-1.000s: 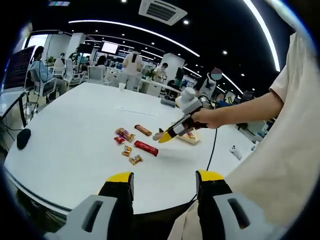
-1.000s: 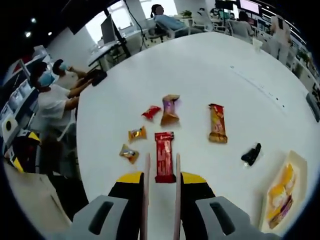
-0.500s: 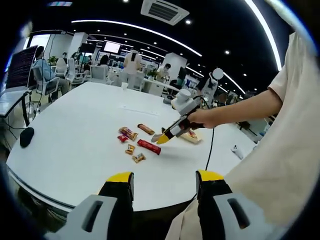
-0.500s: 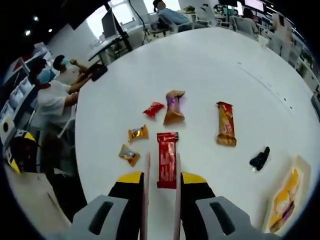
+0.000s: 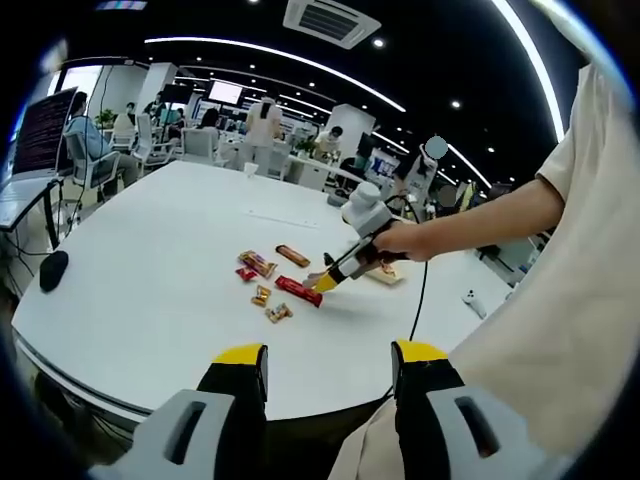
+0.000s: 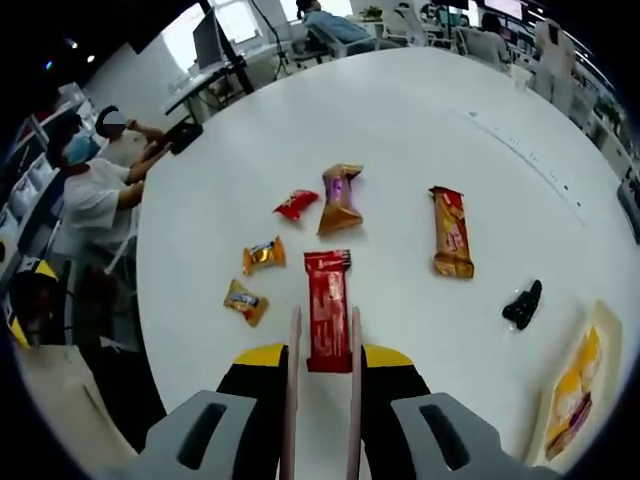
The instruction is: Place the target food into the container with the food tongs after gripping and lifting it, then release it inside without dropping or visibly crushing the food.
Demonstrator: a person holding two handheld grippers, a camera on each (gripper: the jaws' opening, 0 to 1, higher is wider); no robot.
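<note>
Now the right tool (image 6: 320,345) hovers with its tongs parted astride the near end of the red snack bar (image 6: 328,322) at frame centre on the desk (image 6: 420,130) — approach step; next, closing gently. The left tool (image 5: 328,372) idles open.

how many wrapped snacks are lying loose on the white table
6: long red bar at the jaws, two small orange candies left, small red packet, orange-purple pack, orange bar right. More sit in the tray.
</note>
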